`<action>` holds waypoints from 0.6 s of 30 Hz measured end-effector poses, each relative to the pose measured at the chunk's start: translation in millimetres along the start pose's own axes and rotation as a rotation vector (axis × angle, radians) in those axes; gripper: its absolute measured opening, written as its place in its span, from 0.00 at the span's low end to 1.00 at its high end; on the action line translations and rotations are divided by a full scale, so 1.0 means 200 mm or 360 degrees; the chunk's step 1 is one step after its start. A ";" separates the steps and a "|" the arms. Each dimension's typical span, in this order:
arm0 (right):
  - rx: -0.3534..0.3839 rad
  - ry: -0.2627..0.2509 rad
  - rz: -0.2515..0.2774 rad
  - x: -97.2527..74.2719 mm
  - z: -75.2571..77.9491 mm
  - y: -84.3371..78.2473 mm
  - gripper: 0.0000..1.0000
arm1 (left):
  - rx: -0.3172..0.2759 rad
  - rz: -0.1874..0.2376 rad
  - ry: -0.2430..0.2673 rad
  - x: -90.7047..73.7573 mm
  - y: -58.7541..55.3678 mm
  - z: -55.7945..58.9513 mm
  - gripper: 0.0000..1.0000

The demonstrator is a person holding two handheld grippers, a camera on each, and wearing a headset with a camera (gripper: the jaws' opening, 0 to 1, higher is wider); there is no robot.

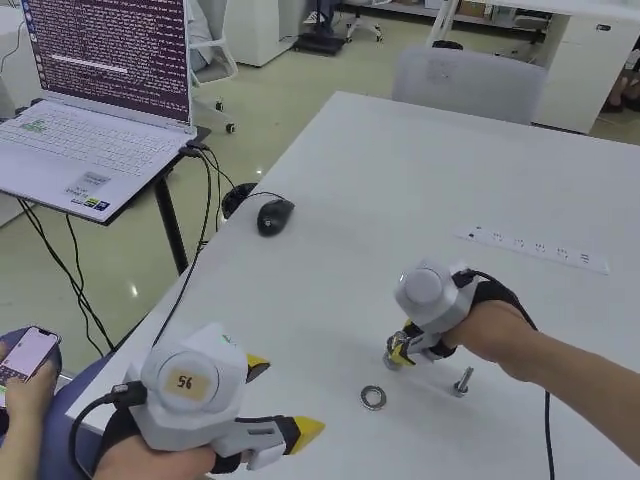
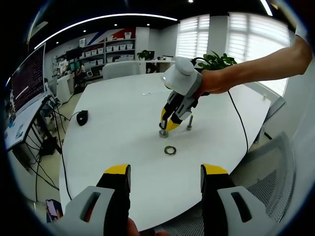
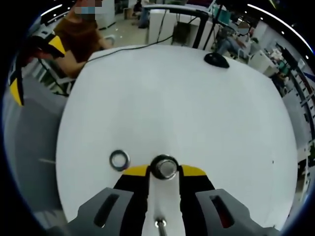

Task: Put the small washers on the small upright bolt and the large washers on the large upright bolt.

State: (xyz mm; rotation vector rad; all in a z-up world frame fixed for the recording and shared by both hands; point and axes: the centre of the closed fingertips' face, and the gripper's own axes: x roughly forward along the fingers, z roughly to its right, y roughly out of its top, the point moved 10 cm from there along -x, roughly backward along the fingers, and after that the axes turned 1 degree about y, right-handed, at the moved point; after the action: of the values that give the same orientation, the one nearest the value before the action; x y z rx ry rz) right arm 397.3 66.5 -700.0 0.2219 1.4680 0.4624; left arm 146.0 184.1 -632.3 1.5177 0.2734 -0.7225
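Right gripper (image 3: 164,171) jaws pinch the large bolt (image 3: 164,167) at its top, end-on in the right gripper view | left gripper (image 1: 278,398) spread wide at the counter (image 1: 400,180) near edge | 1 loose washer (image 1: 373,397) flat near the large bolt | head view: small bolt (image 1: 462,382) upright beside the right gripper | mouse (image 1: 275,215) by the counter's side edge, bare counter between
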 end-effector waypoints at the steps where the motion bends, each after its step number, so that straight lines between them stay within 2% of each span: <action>1: 0.0012 0.0002 -0.0002 0.00 0.00 0.00 0.24 | -0.0002 0.0001 0.0001 0.00 0.00 0.00 0.57; 10: 0.0052 0.0003 -0.0015 0.01 0.00 0.01 0.23 | -0.0008 -0.0003 0.0002 -0.01 -0.01 -0.01 0.57; 14: 0.0019 -0.0014 -0.0040 0.00 -0.01 0.01 0.23 | -0.0011 0.0000 -0.0001 -0.01 -0.01 -0.01 0.57; 18: 0.0009 -0.0008 -0.0025 0.01 0.00 0.01 0.23 | -0.0010 0.0002 -0.0004 -0.01 -0.01 -0.01 0.57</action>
State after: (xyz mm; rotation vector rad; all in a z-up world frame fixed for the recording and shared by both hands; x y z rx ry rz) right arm 396.4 69.0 -700.2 0.2157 1.4657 0.4444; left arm 144.3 185.9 -633.5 1.5110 0.2726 -0.7220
